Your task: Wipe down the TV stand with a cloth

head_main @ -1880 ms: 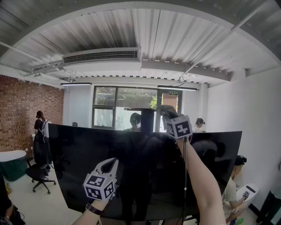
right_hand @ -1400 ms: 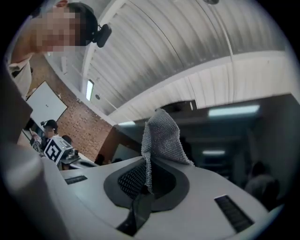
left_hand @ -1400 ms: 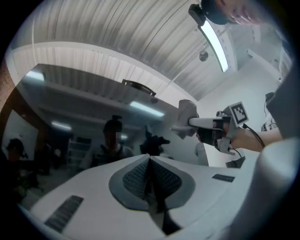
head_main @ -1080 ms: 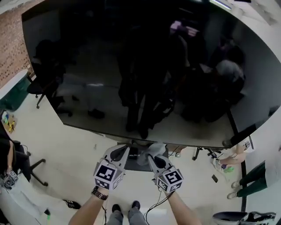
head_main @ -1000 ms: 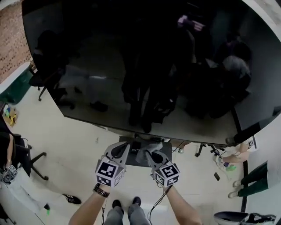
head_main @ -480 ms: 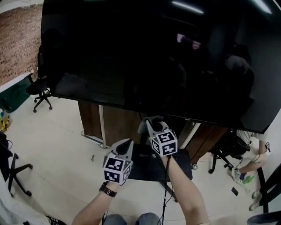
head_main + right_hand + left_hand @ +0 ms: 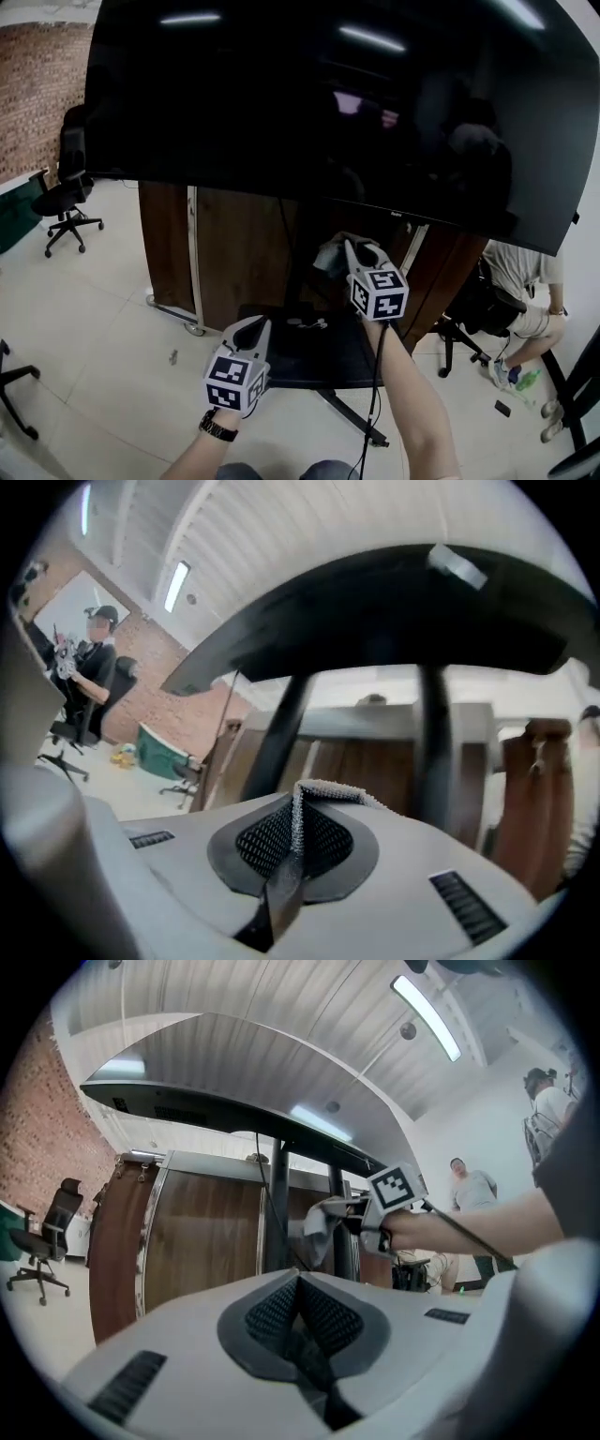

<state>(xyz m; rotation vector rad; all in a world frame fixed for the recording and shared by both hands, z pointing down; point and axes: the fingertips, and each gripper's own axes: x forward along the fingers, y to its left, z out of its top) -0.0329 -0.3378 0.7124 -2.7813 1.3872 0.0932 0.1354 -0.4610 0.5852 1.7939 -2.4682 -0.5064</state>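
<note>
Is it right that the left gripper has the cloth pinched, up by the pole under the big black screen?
Not the left one. The right gripper has the cloth pinched, up by the pole under the big black screen; the right gripper view shows it between its jaws. The left gripper is shut, empty.

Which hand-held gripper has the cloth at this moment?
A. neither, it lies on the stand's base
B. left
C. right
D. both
C: the cloth is pinched between the jaws of the right hand-held gripper, while the left hand-held gripper is shut on nothing.
</note>
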